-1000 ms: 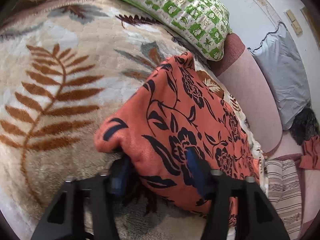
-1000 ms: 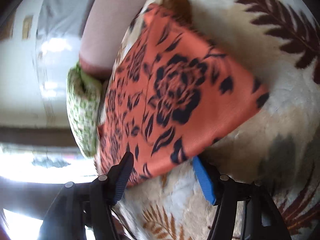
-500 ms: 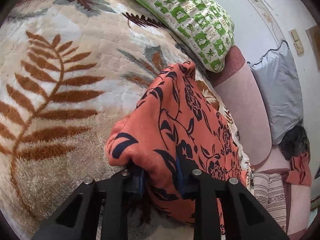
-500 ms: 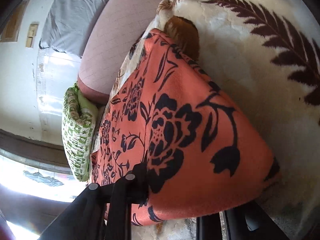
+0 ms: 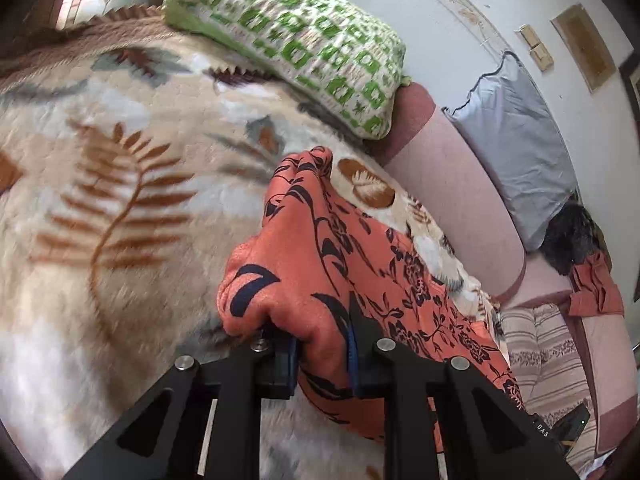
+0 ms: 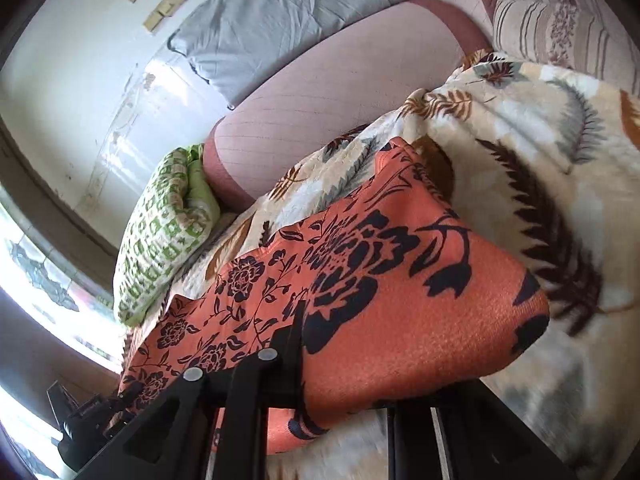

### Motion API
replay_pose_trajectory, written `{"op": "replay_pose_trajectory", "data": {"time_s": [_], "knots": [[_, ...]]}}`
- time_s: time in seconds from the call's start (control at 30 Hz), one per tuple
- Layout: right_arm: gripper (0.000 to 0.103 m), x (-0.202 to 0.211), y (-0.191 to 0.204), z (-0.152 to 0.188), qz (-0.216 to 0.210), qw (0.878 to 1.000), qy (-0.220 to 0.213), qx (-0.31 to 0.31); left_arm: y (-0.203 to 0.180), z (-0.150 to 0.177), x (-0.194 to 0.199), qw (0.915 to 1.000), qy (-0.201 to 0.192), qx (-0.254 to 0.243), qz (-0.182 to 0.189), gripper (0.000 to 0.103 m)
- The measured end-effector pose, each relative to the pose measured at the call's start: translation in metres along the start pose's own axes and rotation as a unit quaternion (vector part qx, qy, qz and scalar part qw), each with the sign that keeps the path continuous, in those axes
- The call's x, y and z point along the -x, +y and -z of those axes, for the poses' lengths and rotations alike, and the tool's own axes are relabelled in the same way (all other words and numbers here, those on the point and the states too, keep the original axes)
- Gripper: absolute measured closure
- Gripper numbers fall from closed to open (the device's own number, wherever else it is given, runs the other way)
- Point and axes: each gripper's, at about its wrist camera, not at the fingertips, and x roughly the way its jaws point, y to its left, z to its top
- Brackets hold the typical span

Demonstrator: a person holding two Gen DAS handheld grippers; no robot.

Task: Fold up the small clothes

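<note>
Leaf-print blanket [image 5: 120, 200] (green pillow [image 5: 304, 48] behind)

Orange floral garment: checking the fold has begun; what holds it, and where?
Both grippers, left and right, pinch the orange floral garment at its near edge.

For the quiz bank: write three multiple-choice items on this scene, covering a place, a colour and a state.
1. Where does the green-checked pillow lie?
A. at the blanket's far edge
B. on the floor
C. on the cloth

2. The cloth's colour?
A. blue with white dots
B. orange with black flowers
C. plain grey

3. The left gripper's fingers are:
A. wide open
B. shut on the cloth
C. out of view

Key: A, it lies where the leaf-print blanket ends; B, black flowers on orange; B, cloth is pinched between both fingers.
</note>
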Motion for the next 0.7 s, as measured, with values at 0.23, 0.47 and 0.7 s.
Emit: {"op": "replay_pose_trajectory", "data": {"time_s": [0.23, 0.47, 0.7], "knots": [[0.078, -0.014, -0.053, 0.031, 0.035, 0.989, 0.118, -0.081, 0.028, 0.030, -0.006, 0.9974, 0.047, 0.032, -0.043, 0.073], [0.036, 0.037, -0.057, 0.048, -0.037, 0.986, 0.108, -0.124, 0.025, 0.023, -0.010, 0.9981, 0.032, 0.050, -0.018, 0.050], [0.080, 0.032, 0.043, 0.054, -0.078, 0.989, 0.105, 0.074, 0.005, 0.020, -0.007, 0.9993, -0.008, -0.011, -0.034, 0.078]]}}
